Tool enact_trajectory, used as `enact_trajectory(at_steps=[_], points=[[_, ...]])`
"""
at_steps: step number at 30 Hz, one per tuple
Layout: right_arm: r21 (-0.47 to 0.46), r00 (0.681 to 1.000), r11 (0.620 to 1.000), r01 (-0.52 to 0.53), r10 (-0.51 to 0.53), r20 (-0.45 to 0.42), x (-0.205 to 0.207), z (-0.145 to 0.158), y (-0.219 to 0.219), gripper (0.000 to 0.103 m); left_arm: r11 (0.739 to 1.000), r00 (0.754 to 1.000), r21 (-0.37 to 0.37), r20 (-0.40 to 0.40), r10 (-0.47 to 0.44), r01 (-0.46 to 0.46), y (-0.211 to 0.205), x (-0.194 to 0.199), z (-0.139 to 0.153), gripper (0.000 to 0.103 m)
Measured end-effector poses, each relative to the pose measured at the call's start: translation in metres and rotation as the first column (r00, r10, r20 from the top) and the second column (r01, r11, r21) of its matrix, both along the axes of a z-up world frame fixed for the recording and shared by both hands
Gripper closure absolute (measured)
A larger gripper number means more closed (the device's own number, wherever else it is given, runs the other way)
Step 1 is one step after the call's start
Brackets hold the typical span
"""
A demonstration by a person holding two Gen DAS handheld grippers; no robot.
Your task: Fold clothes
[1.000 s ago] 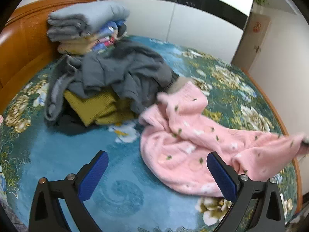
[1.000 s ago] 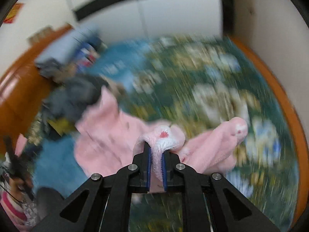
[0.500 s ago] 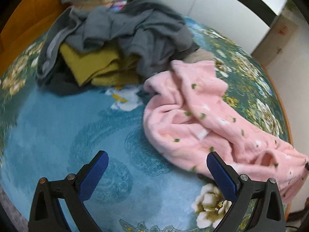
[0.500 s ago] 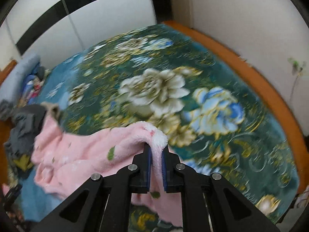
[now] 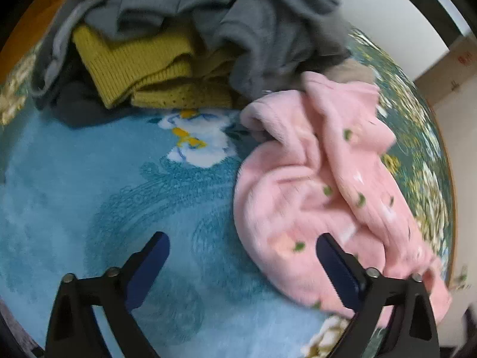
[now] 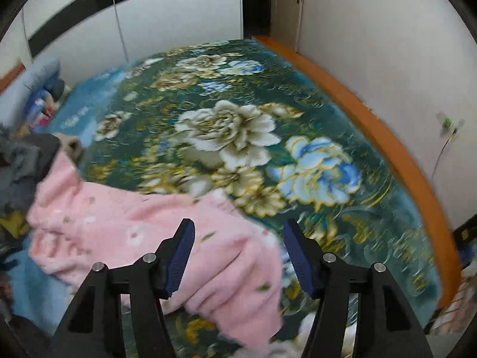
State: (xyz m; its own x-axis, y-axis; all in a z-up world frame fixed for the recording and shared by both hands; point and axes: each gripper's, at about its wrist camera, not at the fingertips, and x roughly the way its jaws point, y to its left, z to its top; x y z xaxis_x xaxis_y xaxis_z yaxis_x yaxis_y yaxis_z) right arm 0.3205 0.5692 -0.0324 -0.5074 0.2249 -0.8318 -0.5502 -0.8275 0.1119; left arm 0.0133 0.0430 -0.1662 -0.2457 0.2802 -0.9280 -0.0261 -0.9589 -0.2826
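Observation:
A pink fleece garment [image 5: 322, 185] with small green specks lies crumpled on the teal floral bedspread [image 5: 89, 185]. My left gripper [image 5: 243, 250] hovers low over its near edge, jaws wide and closing slightly, the pads clear of the cloth. In the right wrist view the same pink garment [image 6: 143, 232] stretches left across the bed, one end lying below my right gripper [image 6: 238, 238]. Its jaws are opening and the pads stand apart from the fleece.
A heap of grey clothes [image 5: 238, 15] and a mustard knit [image 5: 143, 62] sits behind the pink garment. An orange wooden bed frame [image 6: 372, 137] runs along the white wall. Folded bedding [image 6: 35, 83] is stacked at the far left.
My right gripper has let go of the pink fleece, which dropped onto the bed. My left gripper has sunk closer to the bedspread and the pink garment's edge.

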Motion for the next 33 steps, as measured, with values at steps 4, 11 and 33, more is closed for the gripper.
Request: enact_trajectory(at_steps=[4,11,33], points=[[-0.364,0.999,0.931,0.013,-0.029,-0.039,0.028,-0.054,-0.006,0.039,0.997,0.997,0.059,0.066,0.050,-0.054,-0.002,-0.027,-0.021,0.013],[-0.613,0.980,0.786,0.074,-0.173,-0.104,0.026,-0.126,-0.035,0.035,0.997,0.998,0.081,0.064,0.000,-0.006,0.016,-0.063,-0.031,0.033],[-0.626,0.922,0.767,0.138,-0.330,-0.200,0.001,-0.071,-0.024,0.096,0.938,0.976,0.326,-0.135,0.169,-0.118,-0.063,-0.036,0.079,0.098]])
